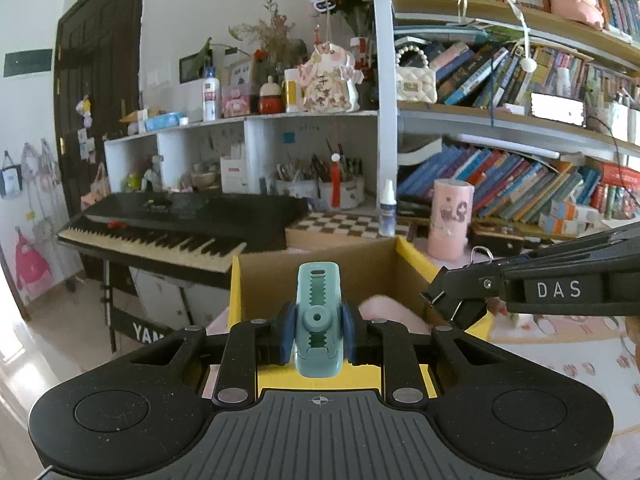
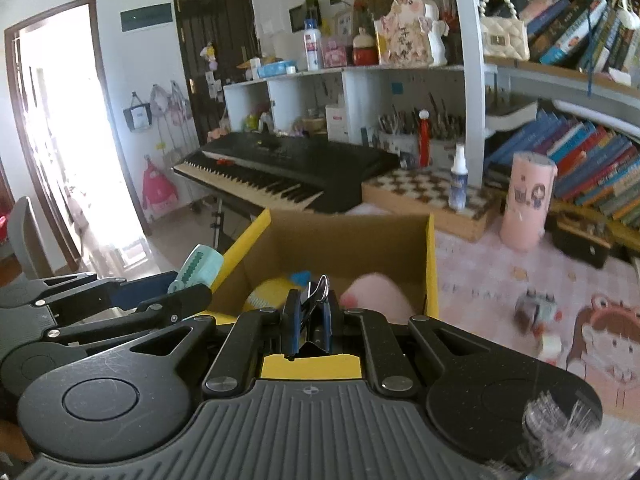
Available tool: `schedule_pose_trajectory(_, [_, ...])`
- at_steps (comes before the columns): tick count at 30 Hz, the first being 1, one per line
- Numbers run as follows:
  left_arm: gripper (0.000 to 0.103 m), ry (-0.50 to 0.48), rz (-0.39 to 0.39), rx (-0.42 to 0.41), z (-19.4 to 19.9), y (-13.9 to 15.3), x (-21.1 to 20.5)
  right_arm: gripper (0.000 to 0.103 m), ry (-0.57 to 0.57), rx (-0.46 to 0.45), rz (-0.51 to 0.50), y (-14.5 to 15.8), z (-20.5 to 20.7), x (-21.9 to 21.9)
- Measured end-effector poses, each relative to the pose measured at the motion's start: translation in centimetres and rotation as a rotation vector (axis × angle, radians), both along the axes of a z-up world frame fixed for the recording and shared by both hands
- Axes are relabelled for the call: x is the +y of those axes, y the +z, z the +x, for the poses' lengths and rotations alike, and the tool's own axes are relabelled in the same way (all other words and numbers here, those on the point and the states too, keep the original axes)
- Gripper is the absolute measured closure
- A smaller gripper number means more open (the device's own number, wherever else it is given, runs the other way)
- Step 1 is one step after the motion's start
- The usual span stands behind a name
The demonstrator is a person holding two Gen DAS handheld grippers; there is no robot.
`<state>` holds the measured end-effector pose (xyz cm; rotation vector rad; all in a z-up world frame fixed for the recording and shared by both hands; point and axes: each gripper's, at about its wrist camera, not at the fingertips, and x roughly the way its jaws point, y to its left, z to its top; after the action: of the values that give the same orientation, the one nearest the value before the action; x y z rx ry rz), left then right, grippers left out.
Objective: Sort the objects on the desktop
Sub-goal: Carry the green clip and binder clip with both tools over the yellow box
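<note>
My left gripper (image 1: 318,334) is shut on a teal plastic clip (image 1: 319,316) and holds it upright over the near edge of an open cardboard box with yellow flaps (image 1: 320,264). My right gripper (image 2: 311,330) is shut on a black binder clip (image 2: 314,320) with wire handles, above the same box (image 2: 352,236). In the box lie a pink soft object (image 2: 376,290), a yellow item (image 2: 268,294) and a small blue piece (image 2: 301,277). The right gripper also shows in the left wrist view (image 1: 452,300), the left gripper in the right wrist view (image 2: 192,284).
A pink patterned desk mat (image 2: 500,272) carries a small toy (image 2: 536,312), a pink cylinder (image 2: 526,202), a spray bottle (image 2: 457,182) and a checkered board (image 2: 424,192). A black keyboard (image 2: 288,168) stands behind the box. Bookshelves (image 1: 520,184) fill the right.
</note>
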<state>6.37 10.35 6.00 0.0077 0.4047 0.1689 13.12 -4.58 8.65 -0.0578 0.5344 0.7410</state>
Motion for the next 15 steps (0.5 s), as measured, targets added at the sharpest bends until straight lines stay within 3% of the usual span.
schedule_pose_trajectory(5, [0.080,0.025,0.015,0.002,2.4,-0.1,0.2,0.093,0.027,-0.012,-0.006,0.1,3.2,0.4])
schedule_pose_trajectory(15, [0.080,0.047,0.039,0.103,7.1,-2.5,0.1,0.093,0.109,-0.002,-0.047,-1.3,7.3,1.8])
